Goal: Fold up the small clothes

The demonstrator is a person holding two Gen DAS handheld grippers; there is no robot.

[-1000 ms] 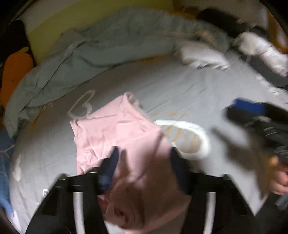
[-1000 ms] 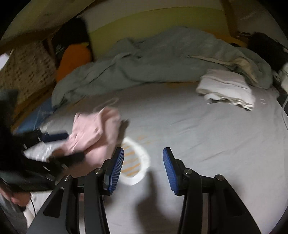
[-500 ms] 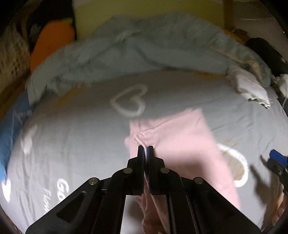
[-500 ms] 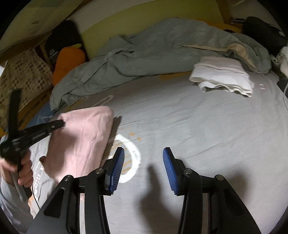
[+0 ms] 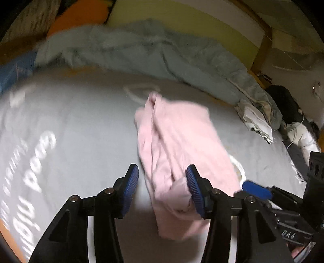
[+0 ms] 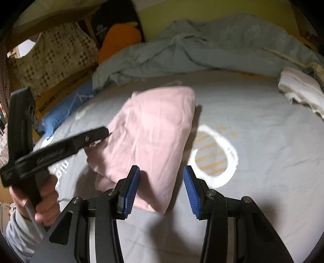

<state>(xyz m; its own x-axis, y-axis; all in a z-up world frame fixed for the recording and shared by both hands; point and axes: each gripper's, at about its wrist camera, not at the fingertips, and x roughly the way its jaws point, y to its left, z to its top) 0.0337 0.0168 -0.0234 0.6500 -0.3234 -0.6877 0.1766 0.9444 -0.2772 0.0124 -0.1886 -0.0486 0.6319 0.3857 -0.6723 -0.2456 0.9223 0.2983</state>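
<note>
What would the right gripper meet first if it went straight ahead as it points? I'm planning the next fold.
Probably the pink garment: its near corner lies between the open right gripper fingers' line, on the grey bedsheet. Depth is unclear, so it could pass just over it.

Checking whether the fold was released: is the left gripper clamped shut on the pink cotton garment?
No, the left gripper stands wide open, its blue pads apart over the pink cotton garment on the grey sheet.

A grey printed bedsheet [image 6: 263, 141] covers the bed. A rumpled blue-grey duvet [image 6: 202, 50] lies along a yellow-green headboard [image 5: 182, 16].
</note>
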